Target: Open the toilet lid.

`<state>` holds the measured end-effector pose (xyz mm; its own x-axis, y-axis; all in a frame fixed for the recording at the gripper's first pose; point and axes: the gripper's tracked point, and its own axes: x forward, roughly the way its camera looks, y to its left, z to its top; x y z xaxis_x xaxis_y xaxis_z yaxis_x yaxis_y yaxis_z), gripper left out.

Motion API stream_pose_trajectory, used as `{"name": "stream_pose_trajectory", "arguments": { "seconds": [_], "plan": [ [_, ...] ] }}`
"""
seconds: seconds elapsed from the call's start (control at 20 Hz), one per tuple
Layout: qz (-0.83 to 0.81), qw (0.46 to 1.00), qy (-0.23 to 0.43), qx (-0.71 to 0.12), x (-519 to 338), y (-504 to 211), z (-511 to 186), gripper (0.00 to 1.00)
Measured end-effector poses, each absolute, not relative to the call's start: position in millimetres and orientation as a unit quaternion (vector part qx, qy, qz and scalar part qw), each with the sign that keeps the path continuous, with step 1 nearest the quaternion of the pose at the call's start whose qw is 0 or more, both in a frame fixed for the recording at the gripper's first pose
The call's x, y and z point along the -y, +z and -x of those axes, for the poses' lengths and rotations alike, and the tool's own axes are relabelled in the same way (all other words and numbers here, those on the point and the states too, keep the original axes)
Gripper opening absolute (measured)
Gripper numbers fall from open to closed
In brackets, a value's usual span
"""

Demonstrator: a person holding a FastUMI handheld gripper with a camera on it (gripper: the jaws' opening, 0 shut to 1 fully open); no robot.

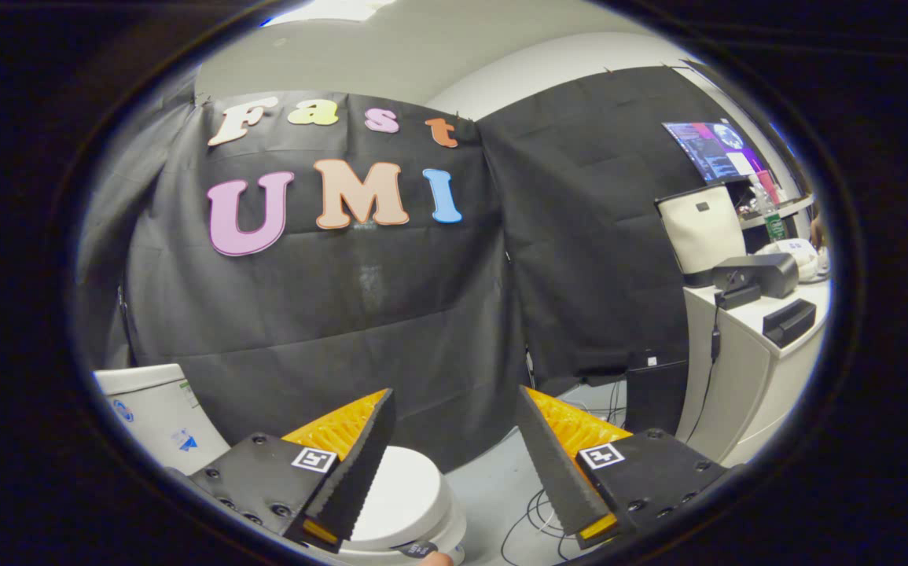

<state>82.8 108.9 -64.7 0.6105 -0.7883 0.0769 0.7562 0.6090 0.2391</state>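
Currently, the gripper (454,464) is hovering with jaws spread and empty; the closed toilet lid (402,491) is lying below, left of the gap, risking a missed edge.

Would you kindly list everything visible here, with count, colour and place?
toilet lid: one, white, closed, below and between the tongs.
toilet tank: one, white, beyond the left finger.
cabinet: one, white, beyond the right finger.
black devices: at least two, on the cabinet top.
bag: one, cream, behind the devices.
cables: several, dark, on the floor beside the toilet.
tongs: one pair, fingers open, holding nothing, above the lid.
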Motion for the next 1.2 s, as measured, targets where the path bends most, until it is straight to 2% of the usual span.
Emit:
{"name": "stream_pose_trajectory", "arguments": {
  "seconds": [0.7,1.0,1.2],
  "plan": [
    [-0.091,0.882,-0.454,0.089,-105,-73,-78,0.96],
    [-0.177,0.871,-0.449,0.09,-106,-114,-80,0.96],
    [-0.27,0.856,-0.415,0.149,-116,-132,-89,0.94]
  ]
}}
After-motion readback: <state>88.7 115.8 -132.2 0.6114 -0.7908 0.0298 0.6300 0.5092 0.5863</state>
